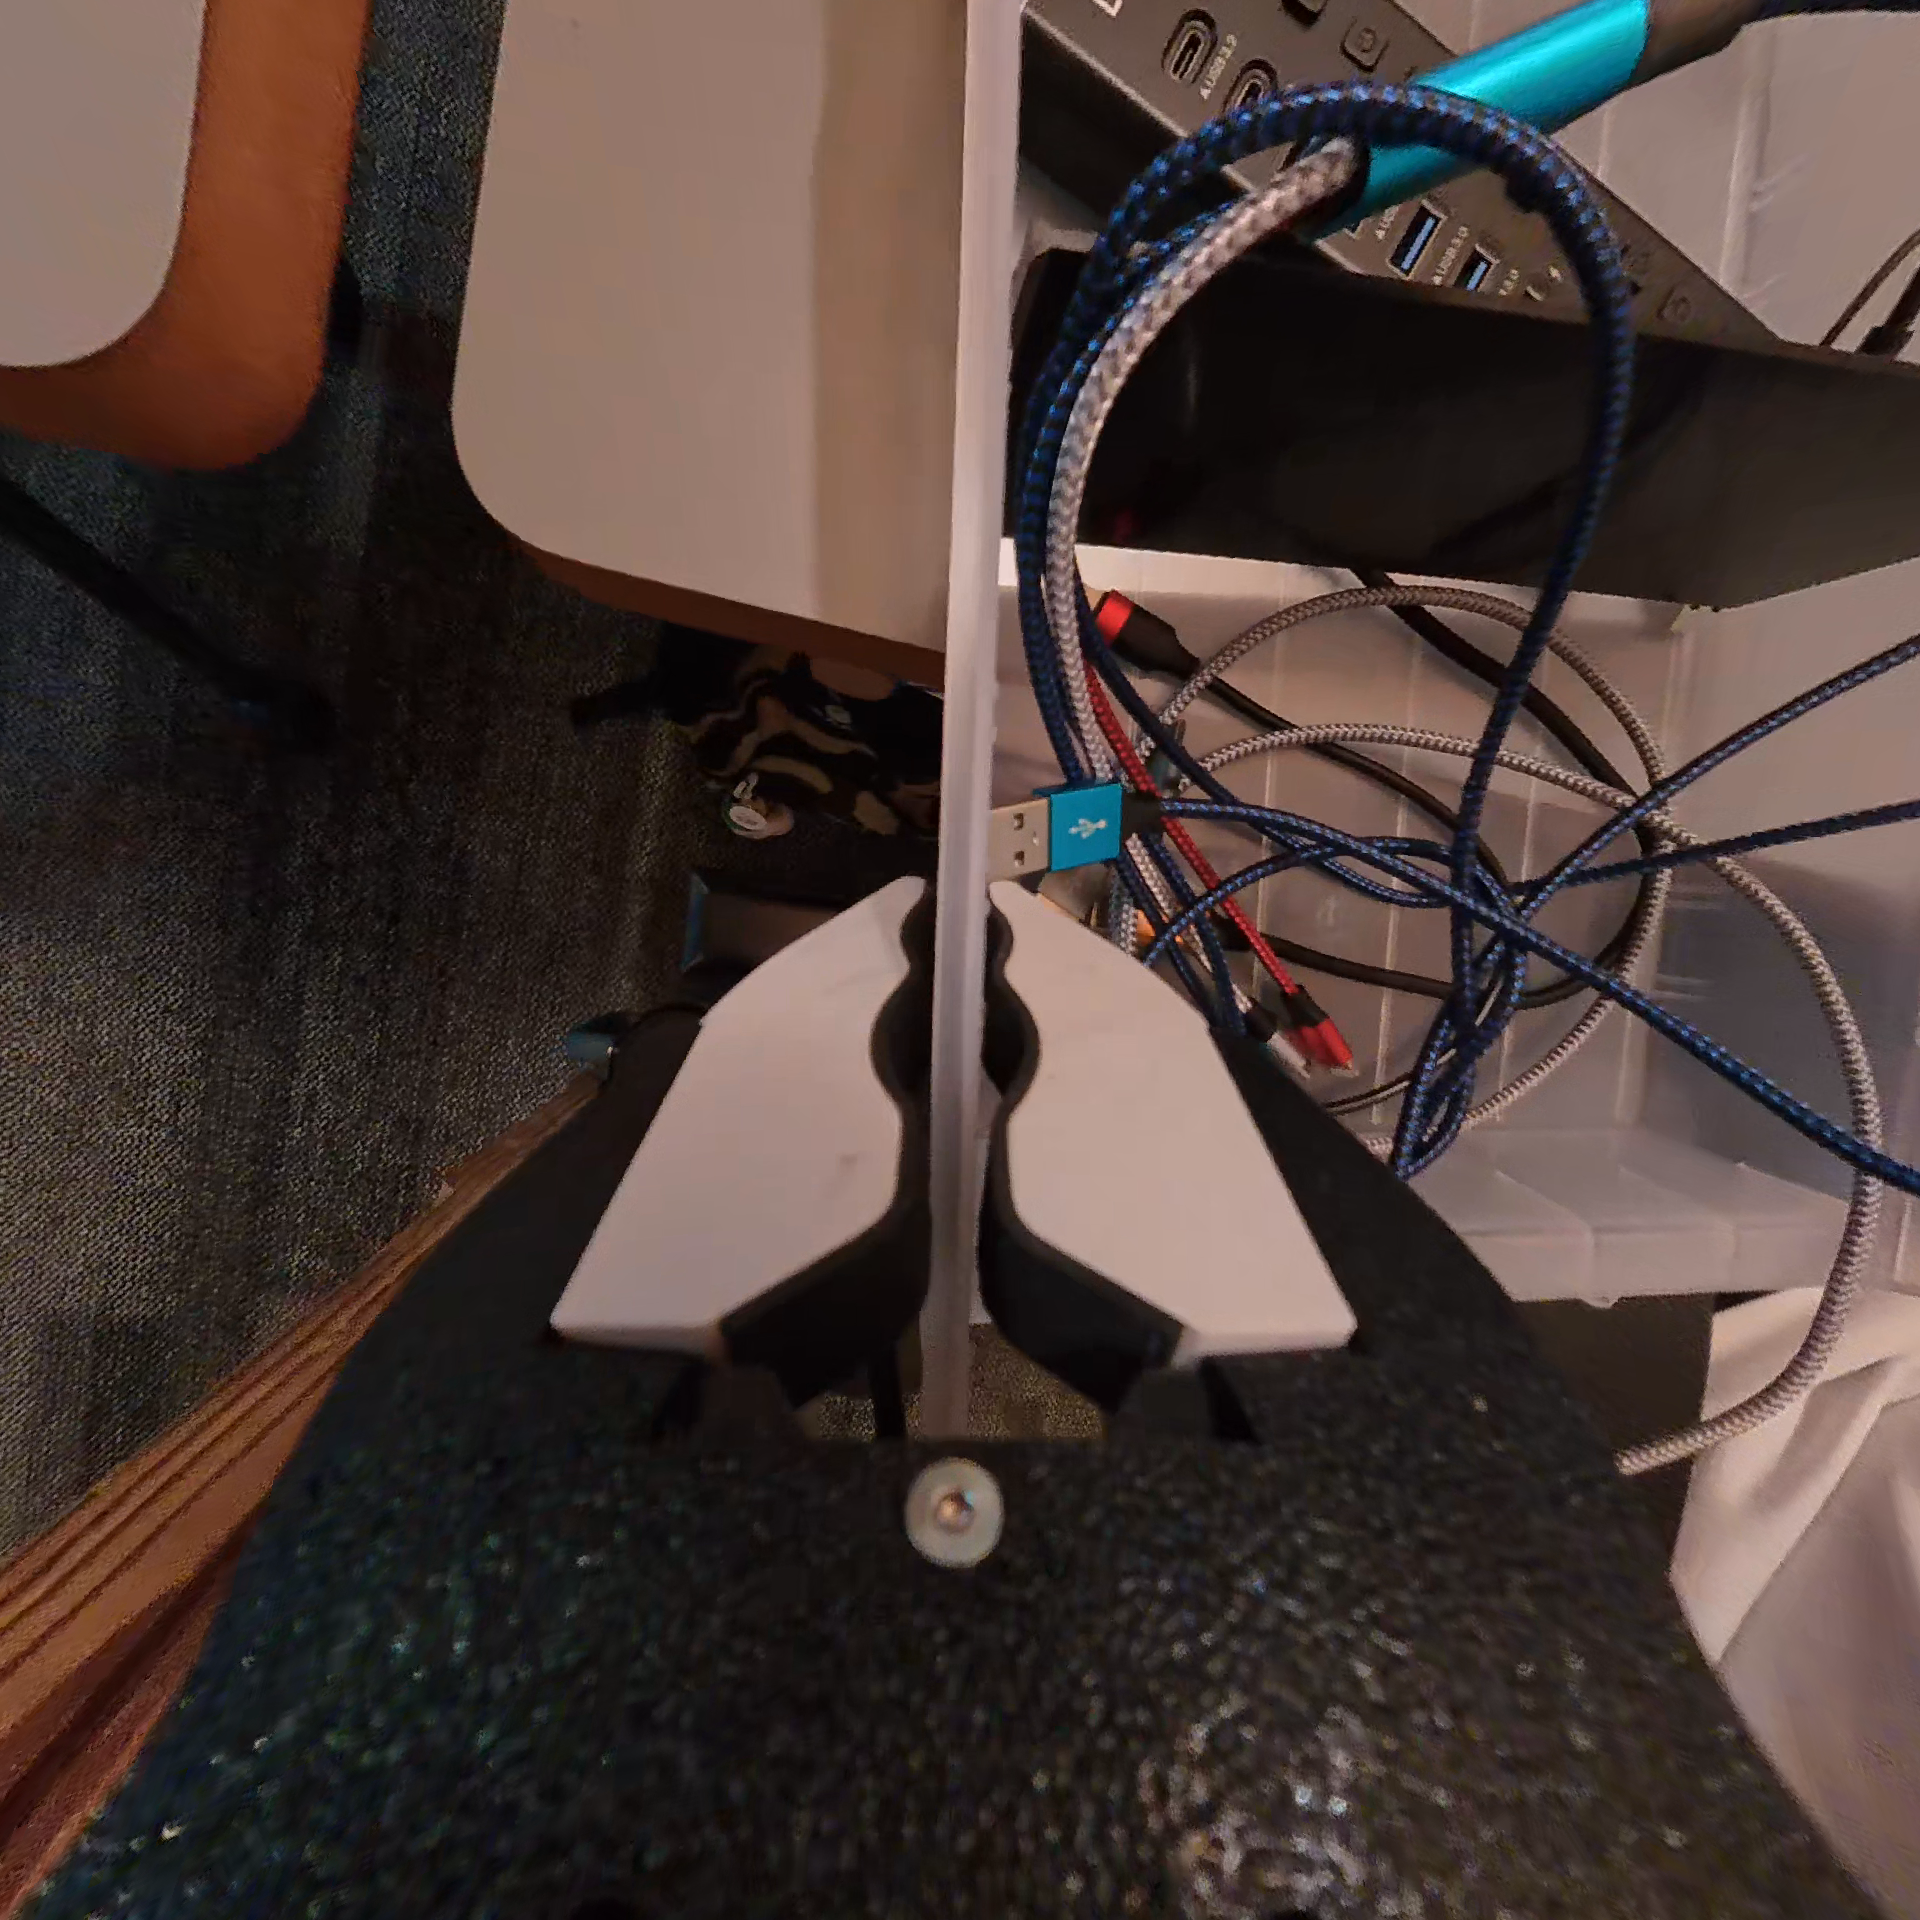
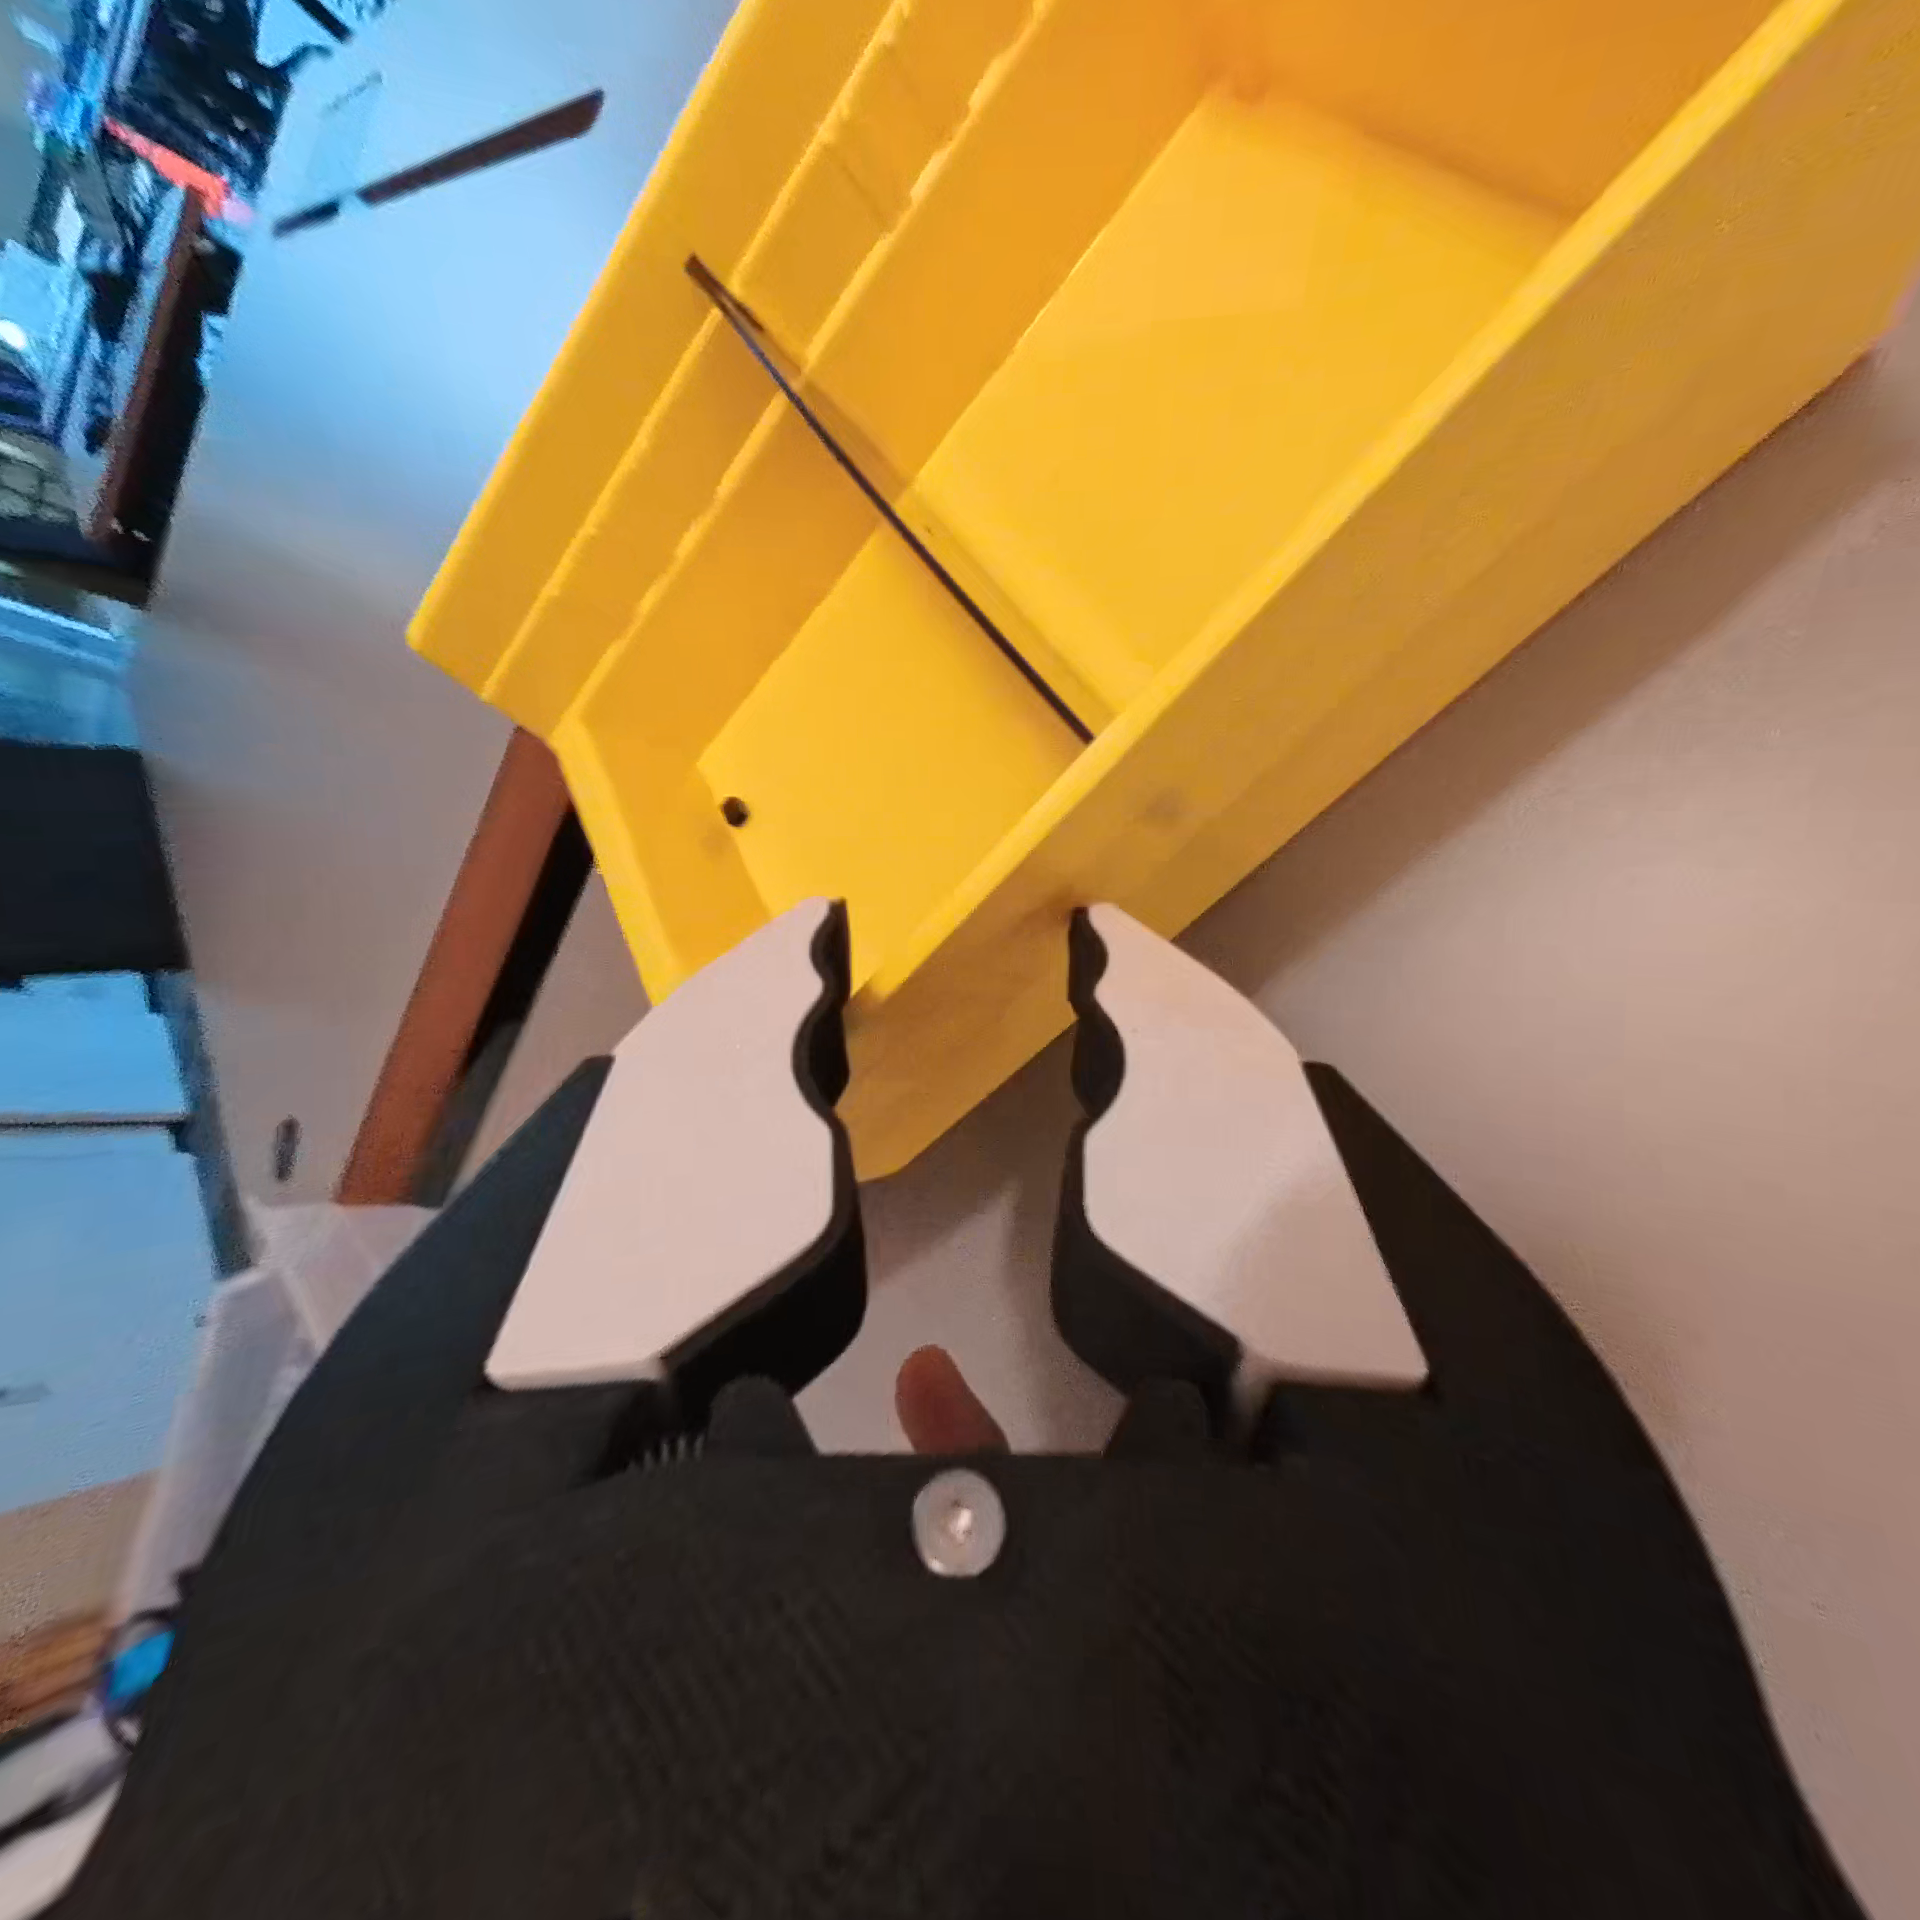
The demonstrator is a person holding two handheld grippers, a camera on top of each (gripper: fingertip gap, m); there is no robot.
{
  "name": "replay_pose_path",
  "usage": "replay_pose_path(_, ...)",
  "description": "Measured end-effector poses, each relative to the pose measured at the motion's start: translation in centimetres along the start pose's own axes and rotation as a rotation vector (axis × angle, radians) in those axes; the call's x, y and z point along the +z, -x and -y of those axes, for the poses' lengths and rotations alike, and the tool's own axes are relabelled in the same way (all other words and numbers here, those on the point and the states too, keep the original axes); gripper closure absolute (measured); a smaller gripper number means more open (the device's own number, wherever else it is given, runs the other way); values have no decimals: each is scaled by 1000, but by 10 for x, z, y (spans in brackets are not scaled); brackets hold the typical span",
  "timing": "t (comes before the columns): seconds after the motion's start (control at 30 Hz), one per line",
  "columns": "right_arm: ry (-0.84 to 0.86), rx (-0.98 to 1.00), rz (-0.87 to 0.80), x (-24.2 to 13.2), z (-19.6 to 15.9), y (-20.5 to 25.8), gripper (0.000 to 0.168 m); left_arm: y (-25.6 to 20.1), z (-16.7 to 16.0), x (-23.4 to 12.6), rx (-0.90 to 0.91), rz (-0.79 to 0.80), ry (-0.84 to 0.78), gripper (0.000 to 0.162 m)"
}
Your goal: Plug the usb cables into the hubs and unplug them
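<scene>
White-padded, the left gripper [image 1: 958,899] is clamped on the thin wall [image 1: 971,623] of a clear bin [image 1: 1558,1195]. Inside lie tangled braided USB cables [image 1: 1475,862], one blue plug [image 1: 1081,828] just beside the fingers; black hubs [image 1: 1455,208] sit above. The right gripper [image 2: 958,920] is released, straddling a yellow bin [image 2: 1195,468] corner on the pale table [image 2: 1558,935].

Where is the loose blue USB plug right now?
In the left wrist view, the blue USB plug hangs inside the clear bin, just above and right of the left gripper, which is clamped on the bin's wall, below the black hub.
</scene>
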State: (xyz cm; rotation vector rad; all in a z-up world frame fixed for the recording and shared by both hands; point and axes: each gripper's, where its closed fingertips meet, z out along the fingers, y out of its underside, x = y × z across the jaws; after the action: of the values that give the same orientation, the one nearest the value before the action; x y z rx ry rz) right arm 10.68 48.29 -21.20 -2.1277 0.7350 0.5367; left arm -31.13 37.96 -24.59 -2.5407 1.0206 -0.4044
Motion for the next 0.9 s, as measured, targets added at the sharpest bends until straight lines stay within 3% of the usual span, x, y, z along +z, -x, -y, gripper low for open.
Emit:
replay_pose_path(0.07, 0, -129, -38, -29, 9, -28, 141, 3, 2, 1, 3, -4, 3, 158)
replay_pose_path(0.3, 138, -484, -141, -125, -10, -94, 151, 13, 23, 9, -25, -25, 20, 156)
replay_pose_path(0.4, 130, -515, -103, -172, -30, -114, 152, 13, 41, 19, -46, -36, 14, 155)
replay_pose_path(0.6, 93, -469, -175, -283, -64, -202, 153, -9, 90, 46, -9, -77, 9, 156)
replay_pose_path(0.9, 121, -344, -393, -445, -67, -361, 153, -39, 210, 111, 31, -64, -5, 157)
